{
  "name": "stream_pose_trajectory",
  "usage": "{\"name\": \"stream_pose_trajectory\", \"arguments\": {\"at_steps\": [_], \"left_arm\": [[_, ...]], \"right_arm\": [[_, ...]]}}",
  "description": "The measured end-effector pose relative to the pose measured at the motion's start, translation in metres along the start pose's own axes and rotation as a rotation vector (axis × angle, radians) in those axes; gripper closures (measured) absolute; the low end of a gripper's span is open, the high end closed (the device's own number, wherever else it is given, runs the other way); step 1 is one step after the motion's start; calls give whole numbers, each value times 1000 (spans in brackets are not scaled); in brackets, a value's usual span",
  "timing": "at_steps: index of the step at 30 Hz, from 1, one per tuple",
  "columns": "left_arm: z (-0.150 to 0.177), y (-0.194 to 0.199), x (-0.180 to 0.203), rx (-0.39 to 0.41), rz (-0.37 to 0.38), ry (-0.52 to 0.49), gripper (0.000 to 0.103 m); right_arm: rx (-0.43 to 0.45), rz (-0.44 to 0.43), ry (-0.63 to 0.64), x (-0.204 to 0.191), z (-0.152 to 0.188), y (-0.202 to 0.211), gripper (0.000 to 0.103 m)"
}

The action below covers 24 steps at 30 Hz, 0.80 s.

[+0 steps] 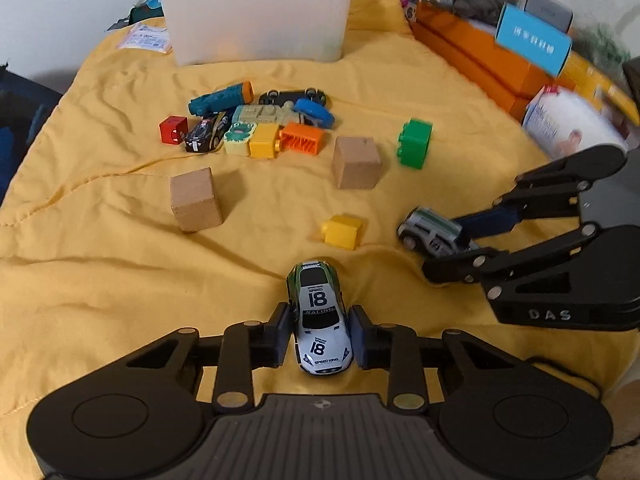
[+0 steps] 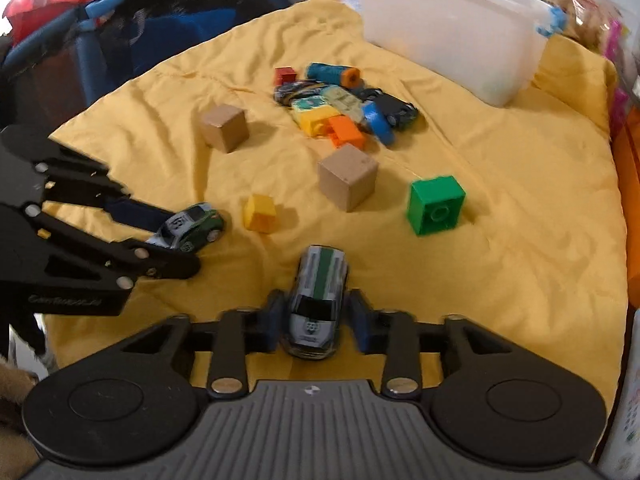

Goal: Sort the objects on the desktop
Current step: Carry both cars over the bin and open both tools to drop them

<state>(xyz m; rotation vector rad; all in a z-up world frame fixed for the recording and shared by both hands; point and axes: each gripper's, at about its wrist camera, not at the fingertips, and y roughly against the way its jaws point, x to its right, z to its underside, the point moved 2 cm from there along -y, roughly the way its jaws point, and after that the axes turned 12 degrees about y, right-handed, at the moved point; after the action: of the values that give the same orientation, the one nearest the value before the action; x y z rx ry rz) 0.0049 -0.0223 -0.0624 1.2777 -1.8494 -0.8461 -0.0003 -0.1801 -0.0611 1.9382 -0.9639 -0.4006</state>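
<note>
Yellow cloth (image 1: 120, 264) lies bare beside left jaws clamping white car (image 1: 320, 320), right jaws clamping grey car (image 2: 318, 304).

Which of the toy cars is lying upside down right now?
The black car at the far side of the pile, beside the blue-and-orange toy: its wheels point up. The white number 18 car and the grey green-striped car sit on their wheels.
</note>
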Motion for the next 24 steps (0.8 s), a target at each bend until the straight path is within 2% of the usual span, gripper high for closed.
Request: {"name": "stream_pose_trajectory", "arguments": {"at_steps": [4, 8, 11, 16, 19, 24], "left_arm": [[-16, 18, -5, 86, -8, 15, 69], [-51, 34, -10, 186, -32, 9, 68], [-92, 42, -14, 261, -36, 3, 68], [-171, 46, -12, 385, 2, -3, 68], [-219, 36, -6, 430, 30, -10, 68], [-290, 0, 5, 464, 45, 15, 68]], "right_arm": [[58, 18, -26, 13, -14, 17, 69], [112, 55, -39, 38, -34, 27, 69], [167, 128, -34, 65, -58, 33, 69], [292, 227, -75, 114, -104, 46, 69], [332, 271, -95, 141, -132, 42, 69], [361, 317, -201, 184, -166, 28, 69]]}}
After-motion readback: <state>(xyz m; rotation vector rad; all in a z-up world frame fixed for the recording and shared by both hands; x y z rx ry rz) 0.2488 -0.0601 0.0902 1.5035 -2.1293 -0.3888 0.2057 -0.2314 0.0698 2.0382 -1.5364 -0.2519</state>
